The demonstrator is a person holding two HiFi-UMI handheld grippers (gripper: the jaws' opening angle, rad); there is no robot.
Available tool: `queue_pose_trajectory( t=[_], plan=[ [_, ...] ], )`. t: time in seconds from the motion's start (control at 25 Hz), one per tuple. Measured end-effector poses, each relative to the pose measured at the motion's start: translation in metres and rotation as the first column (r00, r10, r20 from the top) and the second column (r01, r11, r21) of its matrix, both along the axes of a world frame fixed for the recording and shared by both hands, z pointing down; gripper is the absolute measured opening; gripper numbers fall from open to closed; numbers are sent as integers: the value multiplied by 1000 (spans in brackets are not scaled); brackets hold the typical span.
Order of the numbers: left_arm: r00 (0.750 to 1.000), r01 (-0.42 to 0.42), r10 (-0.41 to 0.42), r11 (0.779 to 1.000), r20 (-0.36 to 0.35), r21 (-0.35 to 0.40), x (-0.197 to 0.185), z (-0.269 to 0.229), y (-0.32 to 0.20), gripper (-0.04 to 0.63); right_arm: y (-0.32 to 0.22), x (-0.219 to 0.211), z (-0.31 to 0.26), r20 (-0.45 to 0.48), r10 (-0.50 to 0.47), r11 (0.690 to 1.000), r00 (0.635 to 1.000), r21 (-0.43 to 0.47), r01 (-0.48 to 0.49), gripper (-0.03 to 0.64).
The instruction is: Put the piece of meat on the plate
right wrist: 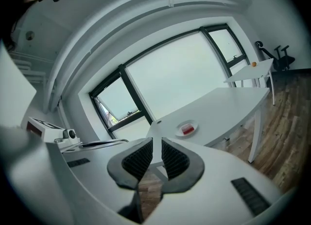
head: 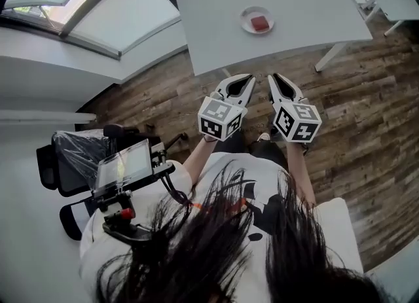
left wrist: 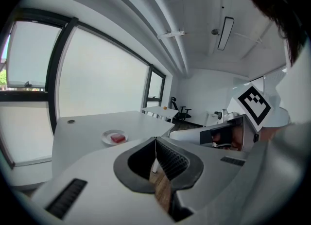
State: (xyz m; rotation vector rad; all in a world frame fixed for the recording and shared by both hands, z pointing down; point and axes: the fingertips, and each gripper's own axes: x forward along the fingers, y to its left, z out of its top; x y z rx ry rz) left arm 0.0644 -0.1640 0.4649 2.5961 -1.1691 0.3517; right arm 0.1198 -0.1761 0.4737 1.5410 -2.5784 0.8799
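From the head view, the piece of meat [head: 260, 22] already lies on the plate [head: 245, 14], out on the white table [head: 301, 0]. The left gripper [head: 246, 80] and right gripper [head: 275, 79] hang side by side over the wooden floor [head: 366, 118], well apart from the table. To my eye the job looks done, so the main danger is meddling. If either tool went back in, it could shove the plate along the smooth top or knock the meat off it. In the left gripper view the fingers [left wrist: 167, 158] are clenched together on nothing, and the plate and its red piece show far beyond them. In the right gripper view the fingers [right wrist: 138, 160] are likewise closed and empty, with only a sliver of floor between the pads. A reach made with them closed like that would push rather than grasp.
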Motion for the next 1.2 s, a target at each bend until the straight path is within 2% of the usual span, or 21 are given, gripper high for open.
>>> queue_pose_trajectory(
  t=[0.28, 0.44, 0.52, 0.68, 0.8, 1.04, 1.2],
  plan=[
    [1000, -8, 9, 1000, 25, -21, 1, 11, 8, 6, 6, -1, 8, 13, 7, 1000, 1000, -26, -7, 63],
    [999, -11, 11, 1000, 39, -8, 1, 8, 10, 6, 8, 1, 10, 26, 24, 999, 999, -36, -23, 63],
    [999, -22, 22, 1000, 34, 1, -23, 7, 29, 6, 28, -22, 9, 22, 39, 999, 999, -30, -38, 63],
    [999, -52, 51, 999, 3, 16, -99, 4, 93, 6, 90, -97, 2, 9, 77, 997, 997, -17, -77, 63],
    [997, -76, 76, 997, 7, 19, -136, 6, 128, 6, 128, -133, 0, 16, 110, 994, 994, -17, -110, 63],
    [993, -118, 118, 993, -26, 6, -179, 10, 181, 6, 200, -172, 4, 0, 165, 986, 986, -33, -165, 63],
    [989, -141, 142, 990, -45, 11, -186, 5, 215, 6, 239, -176, -4, -13, 201, 979, 980, -26, -201, 63]
  ],
)
